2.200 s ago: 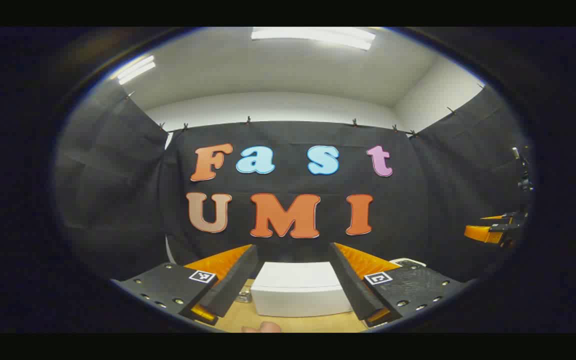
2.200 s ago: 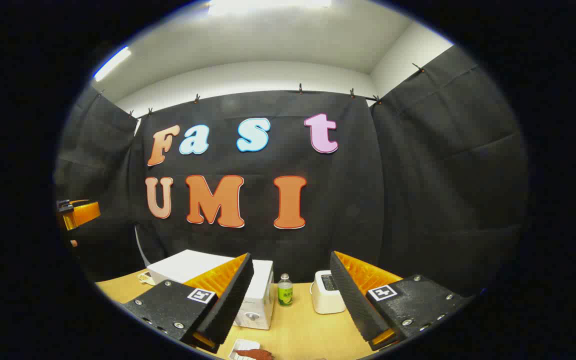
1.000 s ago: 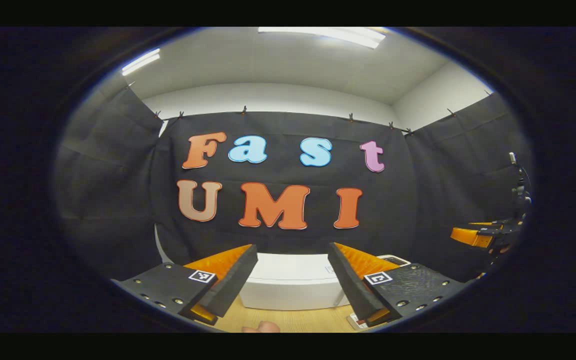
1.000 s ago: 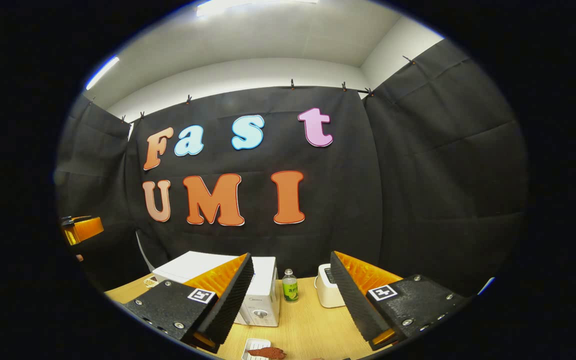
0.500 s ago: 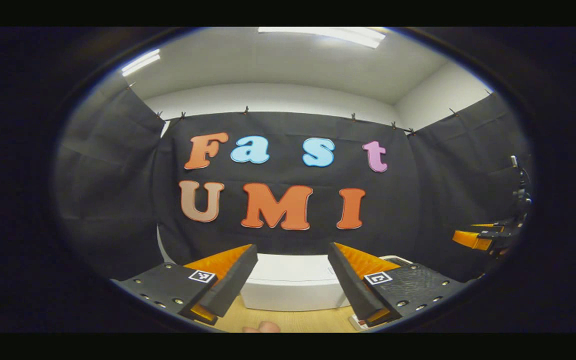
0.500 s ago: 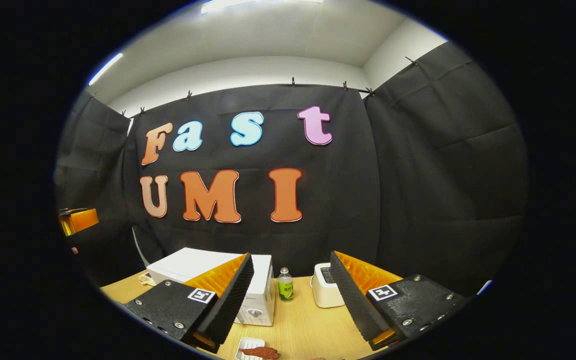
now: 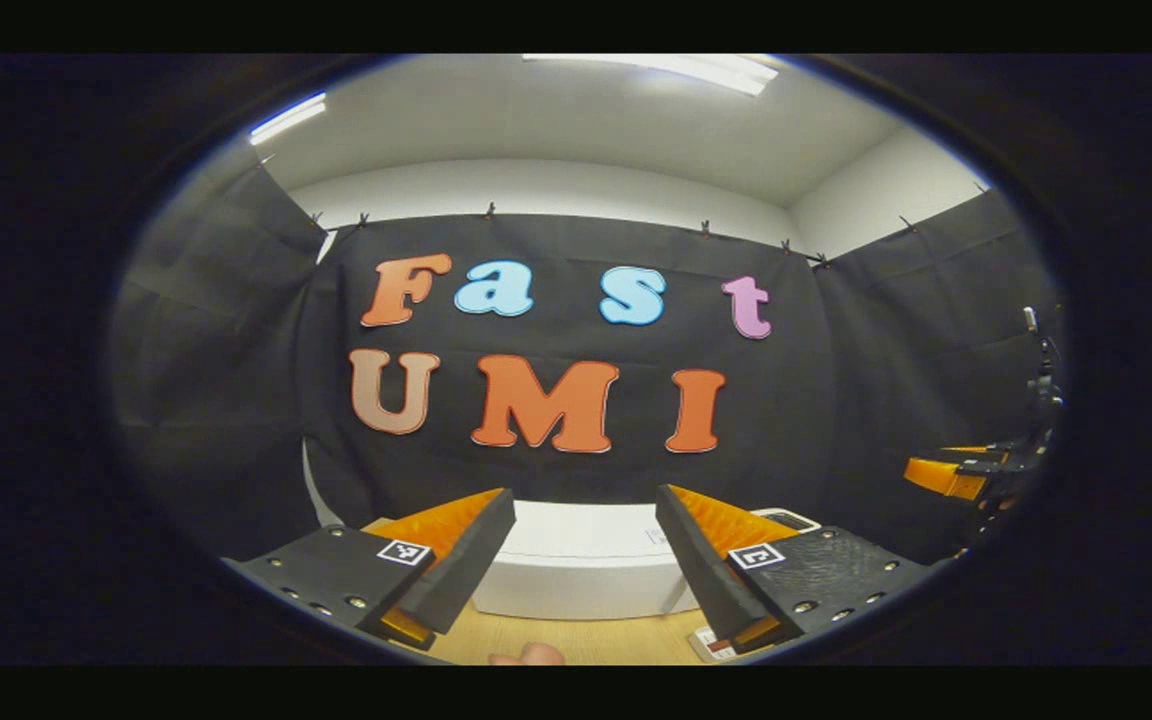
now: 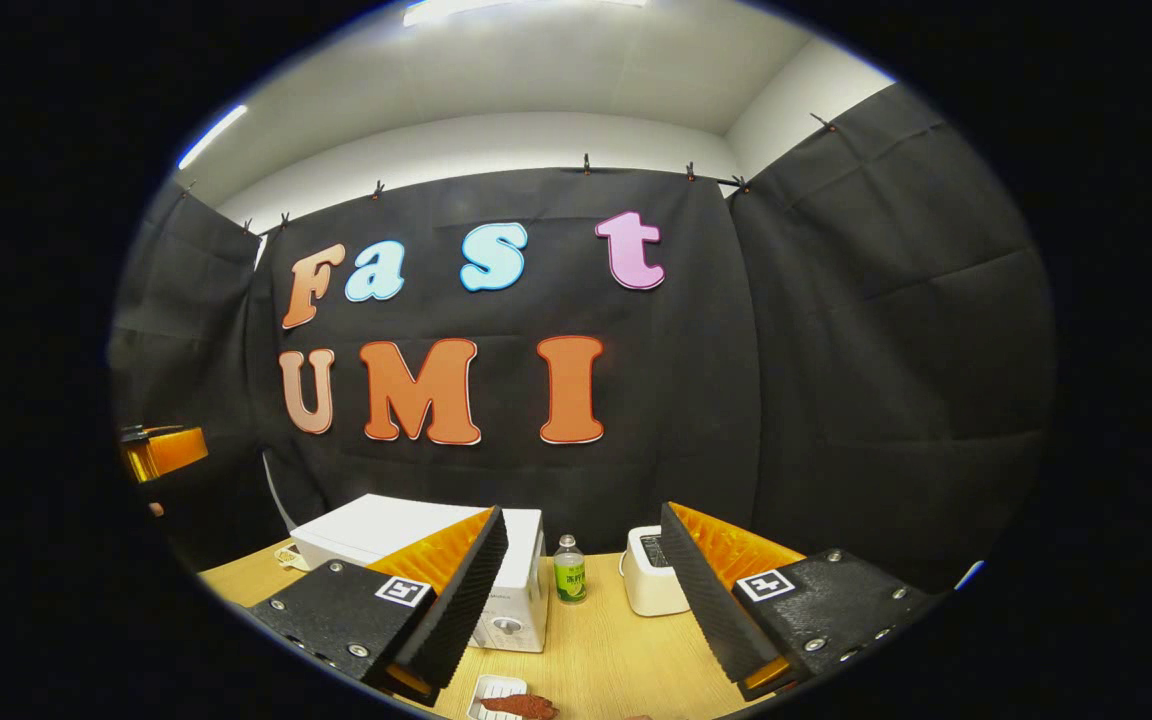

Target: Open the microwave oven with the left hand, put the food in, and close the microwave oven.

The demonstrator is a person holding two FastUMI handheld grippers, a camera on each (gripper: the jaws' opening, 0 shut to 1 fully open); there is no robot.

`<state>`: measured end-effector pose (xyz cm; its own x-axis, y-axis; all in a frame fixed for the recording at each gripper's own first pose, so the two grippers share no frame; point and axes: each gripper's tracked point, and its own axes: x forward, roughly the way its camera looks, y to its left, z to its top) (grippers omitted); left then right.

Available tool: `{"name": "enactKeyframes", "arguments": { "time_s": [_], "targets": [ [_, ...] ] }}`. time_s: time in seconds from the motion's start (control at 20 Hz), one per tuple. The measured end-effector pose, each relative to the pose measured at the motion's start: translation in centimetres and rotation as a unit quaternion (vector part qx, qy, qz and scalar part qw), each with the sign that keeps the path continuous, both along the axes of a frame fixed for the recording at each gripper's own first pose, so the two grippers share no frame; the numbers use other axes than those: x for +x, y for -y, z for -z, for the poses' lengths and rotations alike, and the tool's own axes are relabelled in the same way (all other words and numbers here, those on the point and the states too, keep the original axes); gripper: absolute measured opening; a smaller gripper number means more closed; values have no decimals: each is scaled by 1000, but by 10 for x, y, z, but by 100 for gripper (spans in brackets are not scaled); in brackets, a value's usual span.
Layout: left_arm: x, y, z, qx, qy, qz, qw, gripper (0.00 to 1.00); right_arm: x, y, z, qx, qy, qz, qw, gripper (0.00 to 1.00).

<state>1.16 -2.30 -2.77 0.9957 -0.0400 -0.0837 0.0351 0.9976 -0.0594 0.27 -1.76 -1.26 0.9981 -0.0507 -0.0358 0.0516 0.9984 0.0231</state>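
A white microwave oven (image 7: 586,565) stands on the wooden table straight ahead in the left gripper view, its door closed. My left gripper (image 7: 576,570) hangs open in front of it, above the table, touching nothing. In the right gripper view the microwave oven (image 8: 521,590) sits at the left, partly behind one finger. A small white dish with reddish-brown food (image 8: 516,703) lies on the table near the bottom edge. My right gripper (image 8: 586,600) is open and empty above the table. Each gripper shows at the far side of the other's view, the right gripper (image 7: 956,470) and the left gripper (image 8: 161,450).
A small green-labelled bottle (image 8: 569,572) and a white toaster (image 8: 654,585) stand right of the microwave. A small card or packet (image 7: 716,642) lies on the table (image 8: 616,650) under the left gripper's right finger. Black cloth walls close the booth behind and at both sides.
Both grippers have drifted slightly, the views shifting a little against the wall. The microwave now sits a bit closer and lower in the left gripper view. Both stay open.
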Motion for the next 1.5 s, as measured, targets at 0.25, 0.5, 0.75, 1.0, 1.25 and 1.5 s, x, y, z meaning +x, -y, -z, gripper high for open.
{"name": "enactKeyframes", "arguments": {
  "time_s": [0.25, 0.5, 0.75, 1.0, 1.25, 1.5],
  "targets": [
    [17, 25, 36, -20, -10, 24, 999, 94, 2, 12, 9, -12, -3, 19, 1000, 95],
    [38, 59, 111, 0, -45, 44, 998, 92, 6, 16, 20, -25, -4, 27, 999, 95],
    [53, 102, 199, 46, -71, 57, 995, 94, 10, 25, 38, -28, -15, 29, 999, 95],
    [65, 129, 287, 80, -118, 63, 988, 92, 6, 34, 45, -25, -4, 29, 999, 95],
    [73, 141, 335, 103, -140, 55, 983, 92, 6, 40, 59, -24, -4, 18, 1000, 95],
    [80, 147, 365, 88, -161, 37, 982, 92, 6, 50, 78, -35, -10, 20, 999, 95]
  ]
}}
